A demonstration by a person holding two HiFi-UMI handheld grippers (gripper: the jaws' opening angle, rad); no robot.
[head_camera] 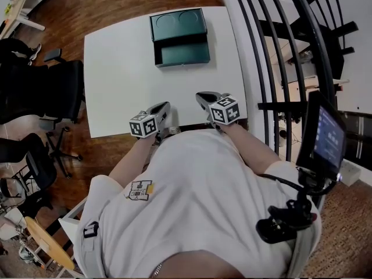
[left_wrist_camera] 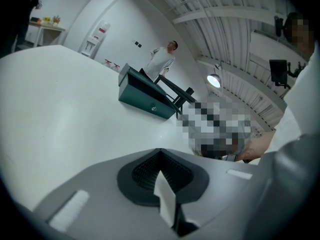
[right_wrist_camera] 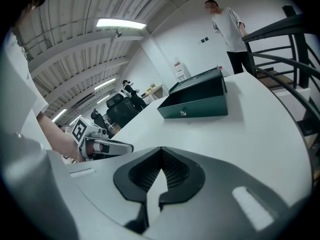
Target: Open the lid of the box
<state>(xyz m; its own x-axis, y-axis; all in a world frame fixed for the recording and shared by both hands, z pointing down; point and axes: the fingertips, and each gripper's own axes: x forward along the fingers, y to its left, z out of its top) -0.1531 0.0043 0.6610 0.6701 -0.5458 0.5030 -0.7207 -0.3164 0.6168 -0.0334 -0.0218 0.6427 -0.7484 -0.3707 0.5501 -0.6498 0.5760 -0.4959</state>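
A dark green box (head_camera: 181,39) stands at the far side of the white table (head_camera: 116,80). Its lid (head_camera: 177,23) is swung back and lies flat behind the empty base (head_camera: 185,54). Both grippers rest at the table's near edge, well short of the box. My left gripper (head_camera: 164,107) is shut with nothing in it, and so is my right gripper (head_camera: 201,97). In the left gripper view the box (left_wrist_camera: 147,98) sits beyond the closed jaw tips (left_wrist_camera: 160,152). The right gripper view shows the box (right_wrist_camera: 197,103) ahead of its closed tips (right_wrist_camera: 161,151) and the left gripper (right_wrist_camera: 107,146) alongside.
Black office chairs (head_camera: 52,92) stand left of the table. A black stair railing (head_camera: 279,57) runs along its right side. A screen on a mount (head_camera: 325,138) hangs at my right. A person (right_wrist_camera: 230,24) stands beyond the table's far end.
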